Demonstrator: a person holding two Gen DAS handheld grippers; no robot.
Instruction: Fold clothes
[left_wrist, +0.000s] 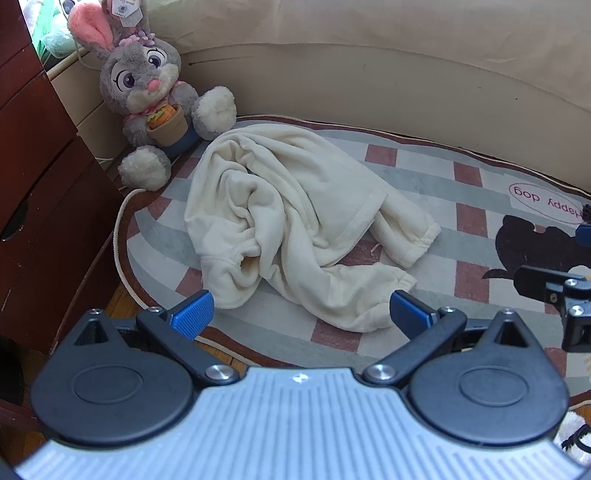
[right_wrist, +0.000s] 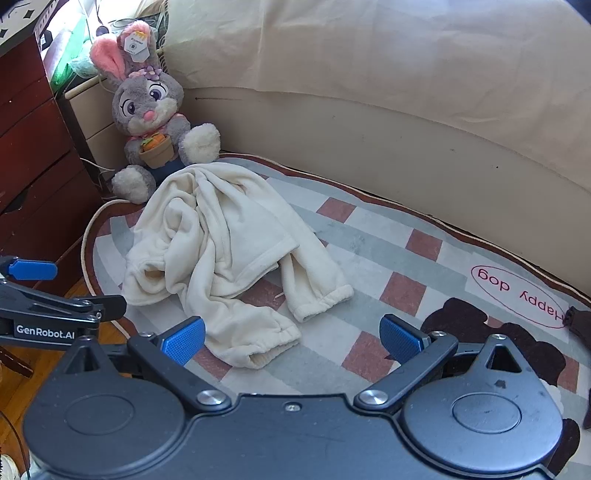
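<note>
A crumpled cream fleece garment (left_wrist: 295, 221) lies in a heap on a checked rug (left_wrist: 424, 177); two cuffed ends point toward me. It also shows in the right wrist view (right_wrist: 221, 251). My left gripper (left_wrist: 301, 314) is open and empty, hovering just in front of the near cuffed end. My right gripper (right_wrist: 291, 336) is open and empty, with the near cuff between its blue pads (right_wrist: 184, 339). The right gripper shows at the right edge of the left wrist view (left_wrist: 561, 288), and the left gripper at the left edge of the right wrist view (right_wrist: 48, 314).
A grey plush rabbit (left_wrist: 155, 96) sits at the rug's far left corner, touching the garment. A dark red wooden dresser (left_wrist: 44, 184) stands at the left. A beige sofa front (left_wrist: 369, 85) runs along the back. The rug's right part bears "Happy dog" lettering (left_wrist: 546, 199).
</note>
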